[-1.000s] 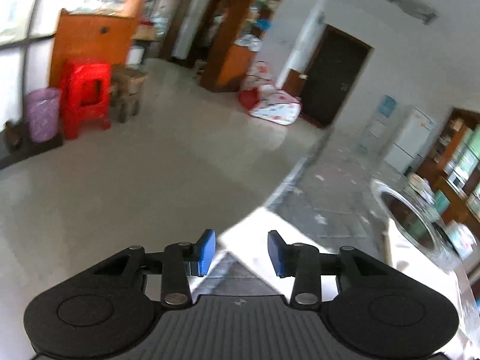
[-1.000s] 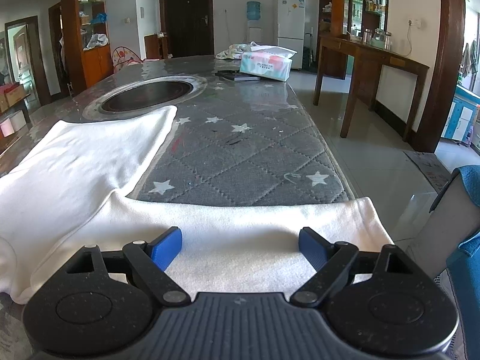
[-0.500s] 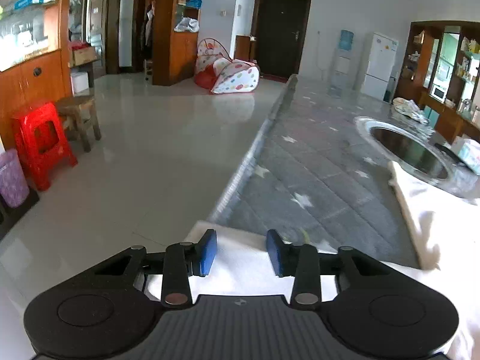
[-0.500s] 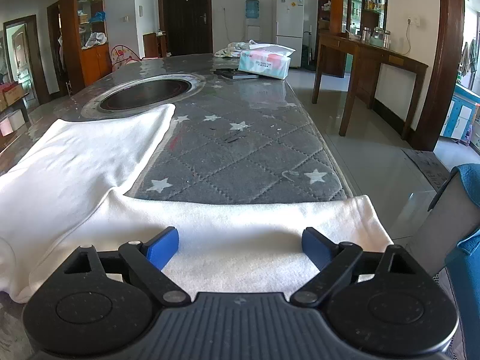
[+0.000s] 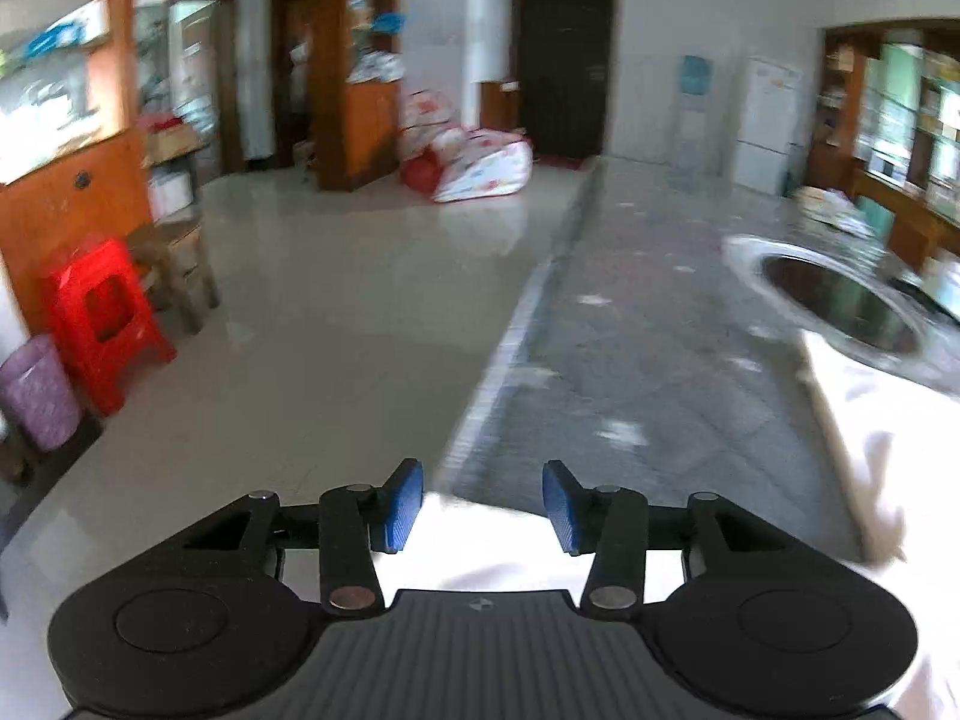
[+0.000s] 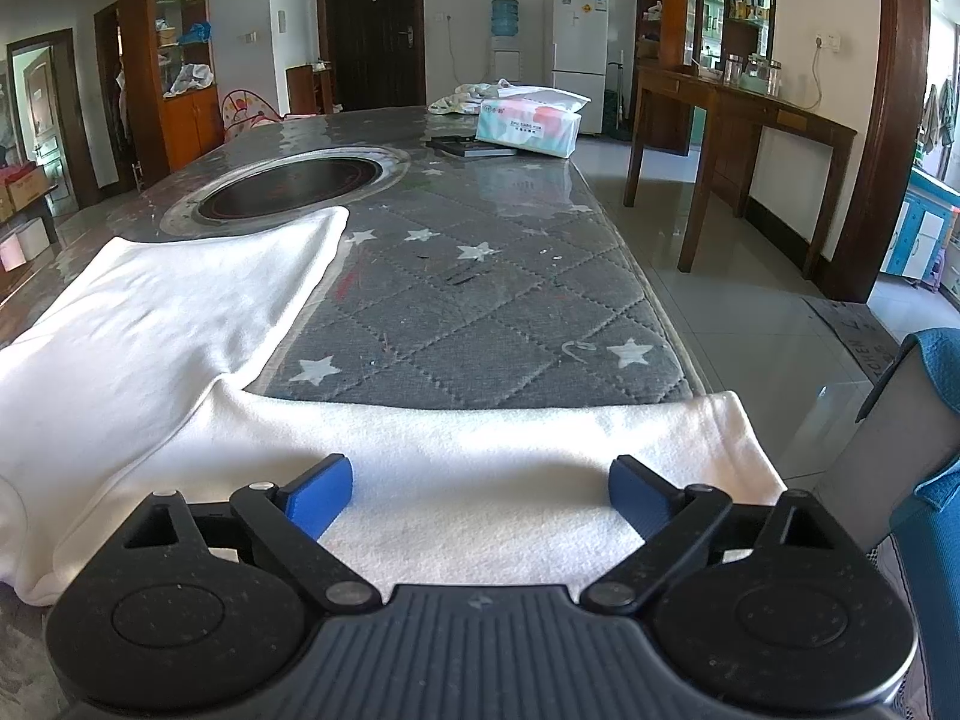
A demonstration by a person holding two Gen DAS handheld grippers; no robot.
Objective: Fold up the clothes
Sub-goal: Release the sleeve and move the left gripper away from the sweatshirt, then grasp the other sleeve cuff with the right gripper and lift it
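A white garment lies spread on the grey star-quilted table, one sleeve stretched along the near edge toward the right corner. My right gripper is wide open just above that sleeve, empty. In the left wrist view the same garment shows at the right, with its other sleeve under my left gripper at the table's left edge. The left gripper is open and holds nothing. That view is blurred.
A round inset burner sits mid-table beyond the garment. A tissue pack and a dark tray lie at the far end. A blue-covered chair stands at right. Red stool and floor lie left of the table.
The left gripper has swung and shifted, its view now blurred, and its fingers have spread a little wider over the sleeve end. The right gripper has held still, open.
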